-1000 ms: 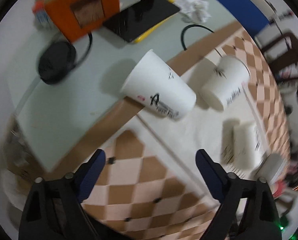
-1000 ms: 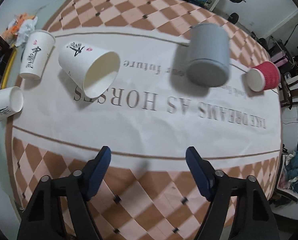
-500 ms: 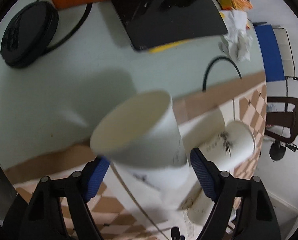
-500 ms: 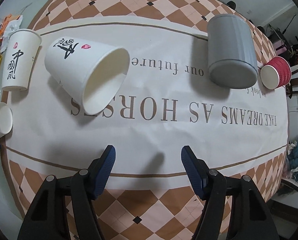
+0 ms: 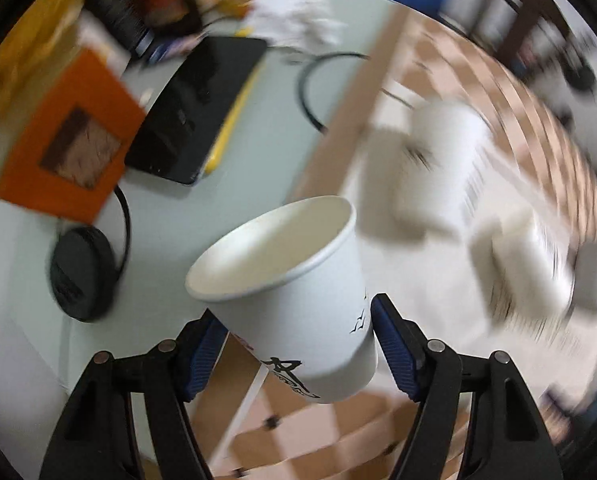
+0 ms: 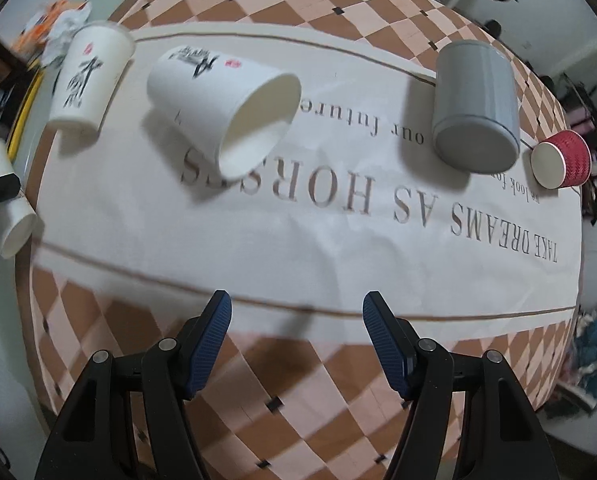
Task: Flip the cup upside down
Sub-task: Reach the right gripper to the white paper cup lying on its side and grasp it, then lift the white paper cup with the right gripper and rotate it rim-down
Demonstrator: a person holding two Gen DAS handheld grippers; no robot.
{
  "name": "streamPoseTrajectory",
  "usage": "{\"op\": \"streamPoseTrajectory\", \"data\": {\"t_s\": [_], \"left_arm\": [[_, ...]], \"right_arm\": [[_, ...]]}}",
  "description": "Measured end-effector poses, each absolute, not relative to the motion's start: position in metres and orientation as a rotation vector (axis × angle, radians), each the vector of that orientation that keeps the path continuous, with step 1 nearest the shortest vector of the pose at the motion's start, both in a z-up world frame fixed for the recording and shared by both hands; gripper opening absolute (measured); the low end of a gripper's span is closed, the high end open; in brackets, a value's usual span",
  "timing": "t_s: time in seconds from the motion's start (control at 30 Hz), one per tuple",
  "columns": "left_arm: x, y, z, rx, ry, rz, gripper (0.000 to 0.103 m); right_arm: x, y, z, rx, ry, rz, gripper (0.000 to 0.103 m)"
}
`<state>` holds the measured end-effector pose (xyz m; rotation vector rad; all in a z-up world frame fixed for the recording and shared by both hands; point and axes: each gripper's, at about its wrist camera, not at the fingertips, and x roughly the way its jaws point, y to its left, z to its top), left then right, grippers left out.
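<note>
Left gripper [image 5: 298, 336] is clamped on the cup [image 5: 294, 300], lifted off the table, mouth tilted toward eleven o'clock. Judging by that tilt, the flip is mid-turn; next it needs the wrist rolled right over and the rim set flat on the cloth [image 6: 298, 248]. Thin white paper, tapered, rolled lip: squeeze gently. Right gripper [image 6: 296, 330] hangs apart, holding nothing.

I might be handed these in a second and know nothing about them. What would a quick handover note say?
Left hand-held gripper: shut on the white paper cup, lifted, mouth tilted upward.
Right hand-held gripper: open, empty, above the tablecloth.
Done: cup picked up.
Left: turn it over and set it down on its rim. Another white cup lies tipped on the cloth.
</note>
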<state>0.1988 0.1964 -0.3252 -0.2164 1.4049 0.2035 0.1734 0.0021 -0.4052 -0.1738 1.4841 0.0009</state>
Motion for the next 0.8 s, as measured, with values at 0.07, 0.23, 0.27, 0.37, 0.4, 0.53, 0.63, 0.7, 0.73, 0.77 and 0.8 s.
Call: {"op": "streamPoseTrajectory", "data": {"t_s": [0.07, 0.23, 0.27, 0.37, 0.4, 0.53, 0.63, 0.7, 0.73, 0.77, 0.8], "left_arm": [[0.183, 0.170, -0.322, -0.109, 1.430, 0.130, 0.069], [0.145, 0.101, -0.315, 0.026, 1.463, 0.003, 0.069], [0.139, 0.084, -0.316, 0.046, 1.471, -0.020, 0.069], [0.117, 0.039, -0.313, 0.083, 1.481, -0.078, 0.069], [0.115, 0.029, -0.312, 0.093, 1.483, -0.093, 0.069], [0.107, -0.035, -0.313, 0.131, 1.502, -0.180, 0.069], [0.103, -0.079, -0.320, 0.178, 1.503, -0.242, 0.069], [0.105, -0.100, -0.326, 0.203, 1.506, -0.271, 0.069], [0.107, -0.111, -0.331, 0.214, 1.511, -0.285, 0.069], [0.108, -0.120, -0.336, 0.225, 1.518, -0.294, 0.069], [0.110, -0.124, -0.338, 0.231, 1.521, -0.297, 0.069]], "right_arm": [[0.160, -0.007, -0.402, -0.180, 1.490, 0.016, 0.070], [0.126, -0.043, -0.394, -0.177, 1.502, 0.042, 0.070], [0.121, -0.051, -0.393, -0.171, 1.502, 0.043, 0.070], [0.110, -0.085, -0.393, -0.148, 1.519, 0.031, 0.070], [0.107, -0.095, -0.393, -0.139, 1.521, 0.027, 0.070], [0.093, -0.149, -0.398, -0.105, 1.536, -0.020, 0.070], [0.082, -0.188, -0.403, -0.069, 1.551, -0.071, 0.070], [0.076, -0.212, -0.405, -0.036, 1.558, -0.103, 0.070], [0.073, -0.223, -0.406, -0.022, 1.561, -0.119, 0.070], [0.069, -0.235, -0.407, -0.005, 1.565, -0.135, 0.070], [0.066, -0.246, -0.407, 0.011, 1.568, -0.150, 0.070]]}}
